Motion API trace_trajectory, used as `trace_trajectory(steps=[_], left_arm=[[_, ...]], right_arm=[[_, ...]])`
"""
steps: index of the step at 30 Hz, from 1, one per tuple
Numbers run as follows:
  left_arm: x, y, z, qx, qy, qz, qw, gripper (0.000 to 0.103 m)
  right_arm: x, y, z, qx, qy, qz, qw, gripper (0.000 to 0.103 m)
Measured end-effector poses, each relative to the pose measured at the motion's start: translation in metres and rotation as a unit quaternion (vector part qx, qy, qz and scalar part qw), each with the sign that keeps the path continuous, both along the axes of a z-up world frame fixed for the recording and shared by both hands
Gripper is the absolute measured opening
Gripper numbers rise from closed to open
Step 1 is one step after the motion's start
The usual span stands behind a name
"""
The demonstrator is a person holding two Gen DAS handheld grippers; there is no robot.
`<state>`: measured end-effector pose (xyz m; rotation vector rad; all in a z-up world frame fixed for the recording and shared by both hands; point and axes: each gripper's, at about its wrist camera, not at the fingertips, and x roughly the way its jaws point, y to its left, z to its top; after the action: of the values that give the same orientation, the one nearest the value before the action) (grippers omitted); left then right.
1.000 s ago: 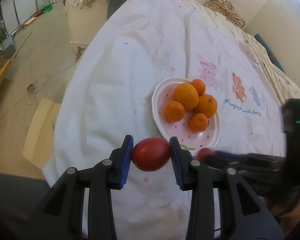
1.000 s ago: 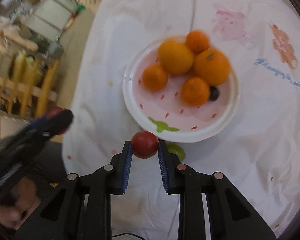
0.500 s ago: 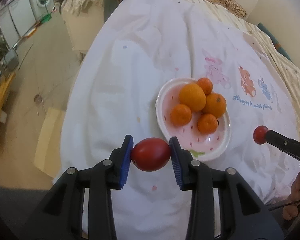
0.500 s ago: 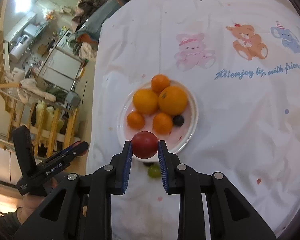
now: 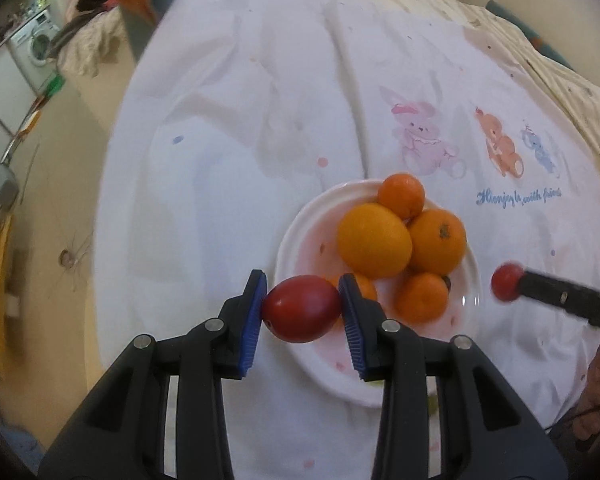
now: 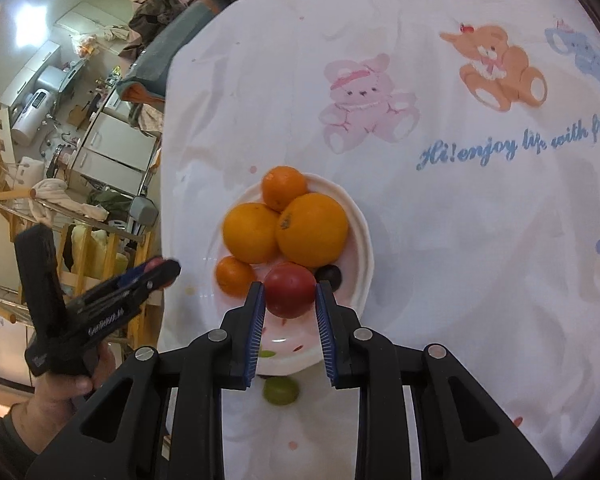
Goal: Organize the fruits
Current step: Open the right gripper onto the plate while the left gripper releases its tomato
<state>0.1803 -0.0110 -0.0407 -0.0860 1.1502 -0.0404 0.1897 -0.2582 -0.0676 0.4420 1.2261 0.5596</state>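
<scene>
A white plate (image 5: pixel 300 216) (image 6: pixel 362 224) with pink spots lies on the printed white cloth and holds several oranges (image 5: pixel 374 240) (image 6: pixel 312 229) and a dark grape (image 6: pixel 329 274). My left gripper (image 5: pixel 302 310) is shut on an oval red tomato (image 5: pixel 302 309), held over the plate's near left rim. My right gripper (image 6: pixel 290 295) is shut on a smaller round red tomato (image 6: pixel 290 289) above the plate's near side. The left wrist view also shows that small tomato (image 5: pixel 507 282) at the tip of the right gripper, just right of the plate.
A green grape (image 6: pixel 281 391) lies on the cloth just in front of the plate. The cloth's edge falls away on the left, with the floor, a washing machine (image 5: pixel 40 42) and wooden racks (image 6: pixel 84 248) beyond. A hand (image 6: pixel 66 384) holds the left gripper's handle.
Both grippers have moved in toward the plate with their tomatoes still held. The plate and oranges now look larger and closer in both views.
</scene>
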Motion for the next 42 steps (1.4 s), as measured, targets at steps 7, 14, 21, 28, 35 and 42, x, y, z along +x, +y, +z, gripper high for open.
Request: trace_trajectory(steps=[7,14,21,28,35,42], left_arm=[[0.022,0.003,-0.024,-0.037,0.024,0.024,0.9987,0.034],[0.025,-0.001,-0.027,-0.051,0.029,0.025,0.9980,0.034],[0.026,-0.004,-0.027,-0.052,0.033,0.023,0.9978,0.034],[0.022,-0.007,-0.020,-0.049,0.023,0.025,0.9982,0.074],[0.018,-0.016,-0.013,-0.034,0.010,0.011,0.9993,0.074],[0.004,-0.017,-0.003,-0.015,-0.006,0.002,0.9999,0.074]], right_arm=[[0.006,-0.004,-0.023,0.010,0.017,-0.006,1.000,0.027],[0.009,-0.003,-0.024,0.016,0.023,-0.006,1.000,0.028],[0.009,-0.006,-0.020,0.012,0.020,-0.019,1.000,0.057],[0.010,-0.012,-0.023,0.006,0.019,-0.036,0.999,0.065],[0.007,-0.013,-0.016,0.000,0.006,-0.034,0.999,0.065],[-0.001,-0.020,-0.007,-0.001,-0.001,-0.050,0.999,0.066]])
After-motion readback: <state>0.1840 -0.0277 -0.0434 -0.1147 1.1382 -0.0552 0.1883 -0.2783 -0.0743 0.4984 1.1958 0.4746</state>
